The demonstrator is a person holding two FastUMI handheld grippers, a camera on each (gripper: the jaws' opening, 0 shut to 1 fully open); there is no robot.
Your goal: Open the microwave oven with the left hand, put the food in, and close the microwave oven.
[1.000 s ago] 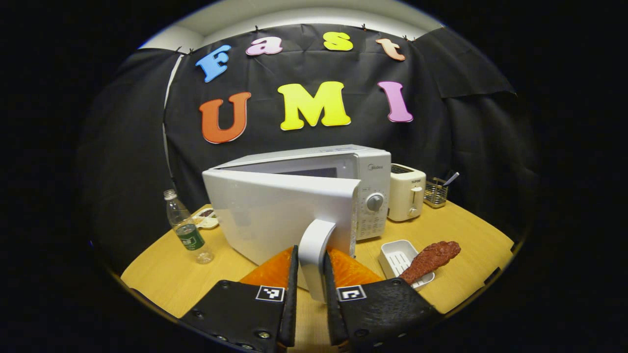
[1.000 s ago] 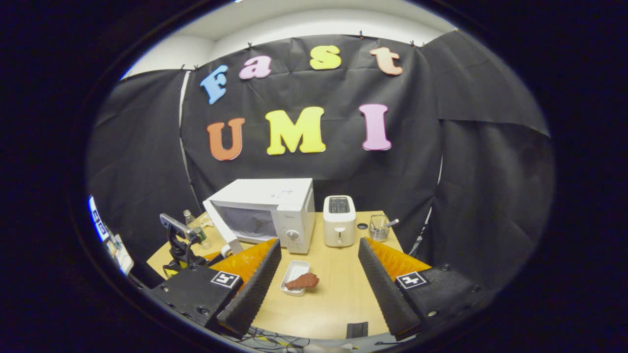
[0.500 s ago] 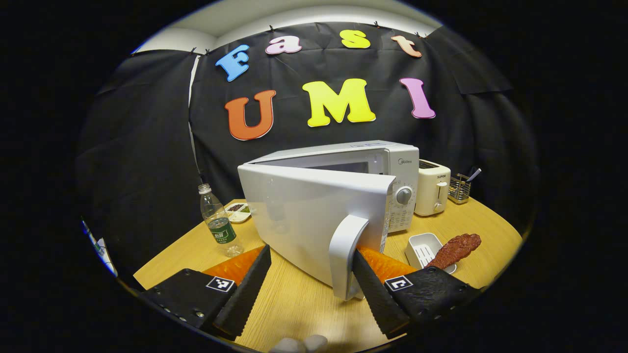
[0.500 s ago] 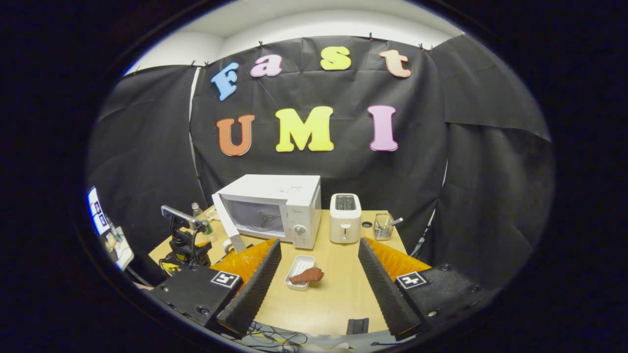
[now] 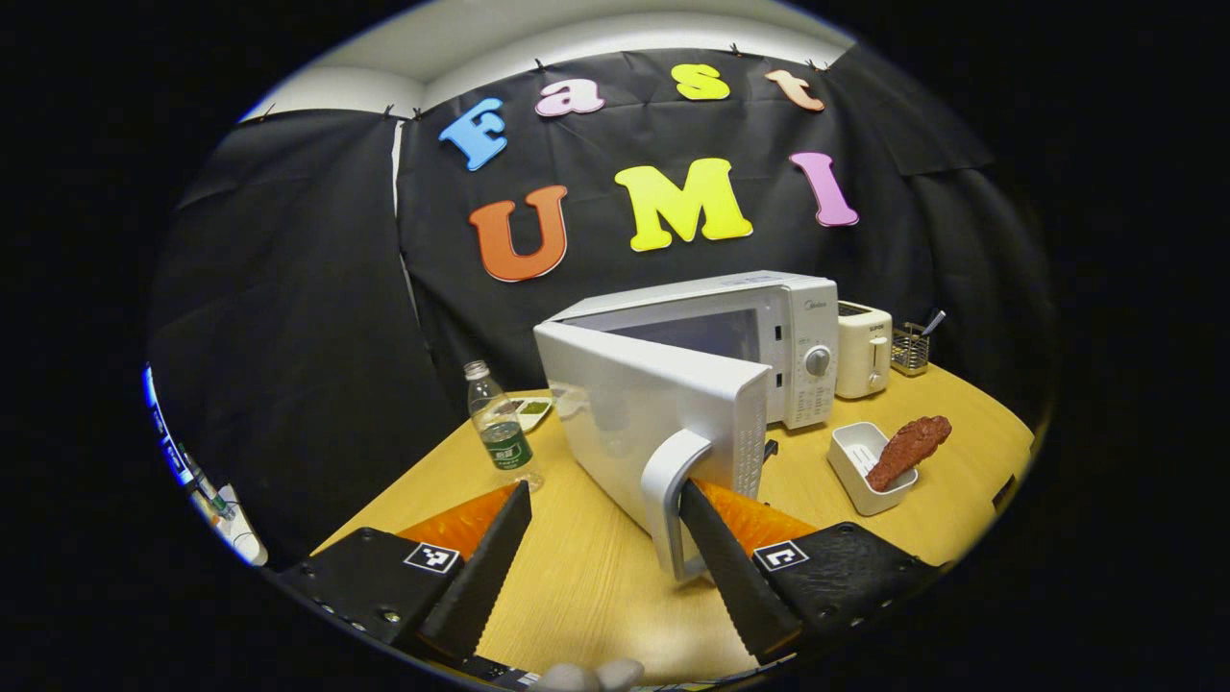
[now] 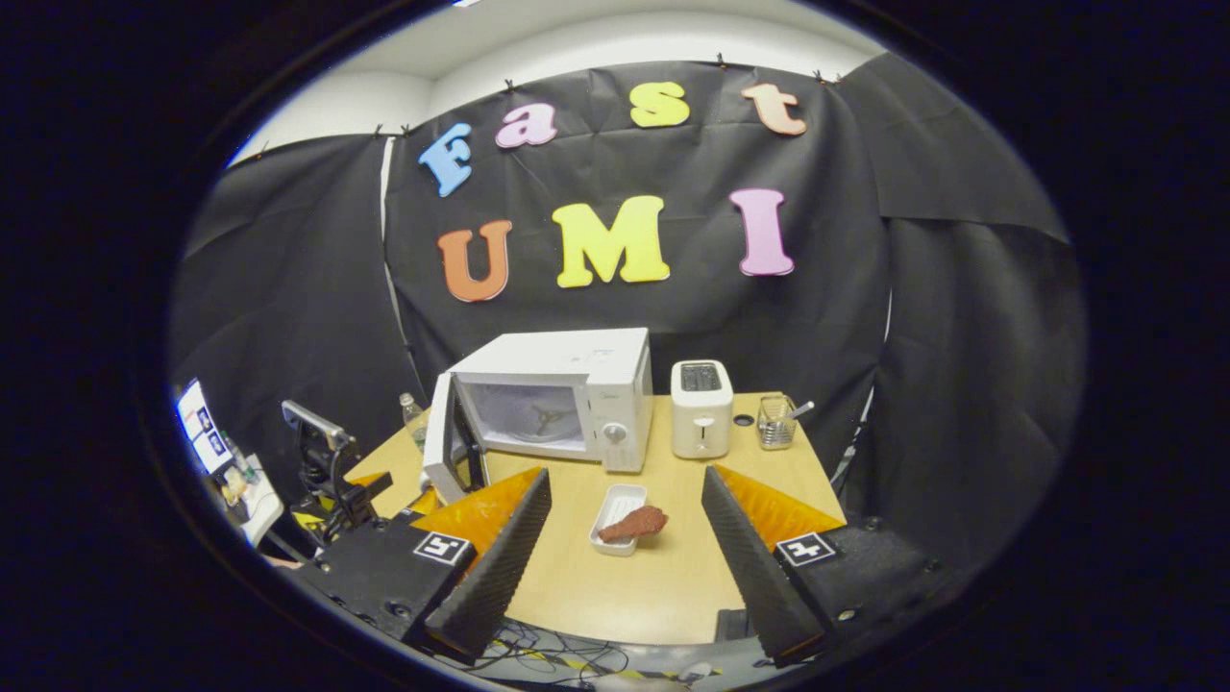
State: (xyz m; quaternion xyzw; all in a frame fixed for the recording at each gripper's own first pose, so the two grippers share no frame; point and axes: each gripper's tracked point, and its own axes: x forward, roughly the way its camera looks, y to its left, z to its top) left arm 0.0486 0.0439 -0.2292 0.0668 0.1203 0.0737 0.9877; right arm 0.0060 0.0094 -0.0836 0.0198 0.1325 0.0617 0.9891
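Door's swung wide, food's up next

Left gripper (image 5: 601, 562) sits spread apart by the microwave door (image 5: 653, 423) handle; right gripper (image 6: 625, 557), also spread, should drop on the meat piece (image 6: 634, 524) on the white tray (image 6: 615, 505) mid-frame, gripping its thick middle.

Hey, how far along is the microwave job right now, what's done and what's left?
Done: the microwave door is swung open, showing the cavity of the microwave. In hand: the left claw is open, one finger beside the door handle; the right claw is open and empty above the table. Left: the food lies on its white tray, so loading and closing remain.
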